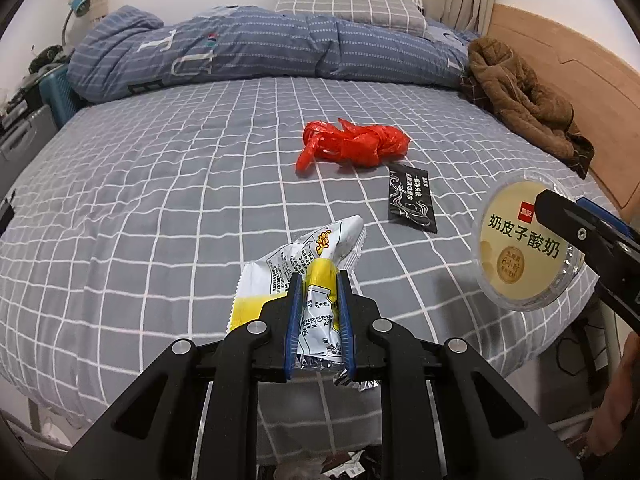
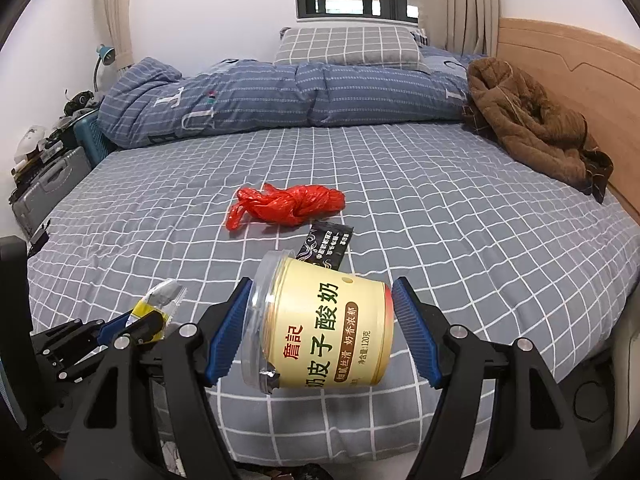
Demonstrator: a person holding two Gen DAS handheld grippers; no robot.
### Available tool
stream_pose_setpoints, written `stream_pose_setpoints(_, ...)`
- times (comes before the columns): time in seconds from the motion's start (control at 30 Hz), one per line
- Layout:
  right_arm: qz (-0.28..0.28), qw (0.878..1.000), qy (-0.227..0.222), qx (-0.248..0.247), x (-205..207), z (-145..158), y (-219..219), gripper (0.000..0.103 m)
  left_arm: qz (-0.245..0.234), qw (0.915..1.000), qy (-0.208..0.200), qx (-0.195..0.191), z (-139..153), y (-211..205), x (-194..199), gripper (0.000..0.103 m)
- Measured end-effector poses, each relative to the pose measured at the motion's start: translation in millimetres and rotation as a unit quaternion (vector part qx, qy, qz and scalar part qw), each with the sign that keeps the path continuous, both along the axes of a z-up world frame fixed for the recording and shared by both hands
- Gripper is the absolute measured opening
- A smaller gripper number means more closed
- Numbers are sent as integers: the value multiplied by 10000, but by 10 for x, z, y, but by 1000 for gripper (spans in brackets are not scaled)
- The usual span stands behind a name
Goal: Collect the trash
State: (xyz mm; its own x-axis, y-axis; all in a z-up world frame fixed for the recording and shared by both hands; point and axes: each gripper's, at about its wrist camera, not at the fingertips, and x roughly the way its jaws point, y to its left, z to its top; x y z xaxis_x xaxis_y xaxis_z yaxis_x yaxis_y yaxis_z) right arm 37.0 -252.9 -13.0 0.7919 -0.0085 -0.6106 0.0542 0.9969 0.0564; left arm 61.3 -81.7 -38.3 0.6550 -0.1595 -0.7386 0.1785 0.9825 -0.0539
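The left gripper (image 1: 319, 280) pinches a crumpled white-and-yellow snack wrapper (image 1: 304, 256), while the right gripper (image 2: 322, 292) clamps a cream-labelled yogurt cup (image 2: 320, 328) lying sideways.

Grey bedsheet (image 1: 160, 184) with white grid lines, blue striped quilt (image 1: 248, 46), grey checked pillow (image 1: 348, 2), brown coat (image 1: 520, 96), red plastic bag (image 1: 352, 144), black sachet (image 1: 412, 200) with white print, cream yoghurt cup (image 2: 324, 332), yellow-and-white wrapper (image 1: 304, 264).

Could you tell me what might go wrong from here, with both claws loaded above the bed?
The cream yogurt cup lies sideways across the right claw, so it could rotate out. The crumpled white-and-yellow foil wrapper in the left claw may slide free.
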Motion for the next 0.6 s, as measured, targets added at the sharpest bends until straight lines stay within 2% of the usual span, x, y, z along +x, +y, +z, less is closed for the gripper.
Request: stream_pose_setpoints(0.6,119,9999,21,4,-444,-15,125,68,-9,9999,32,-113,26,108,-533,17)
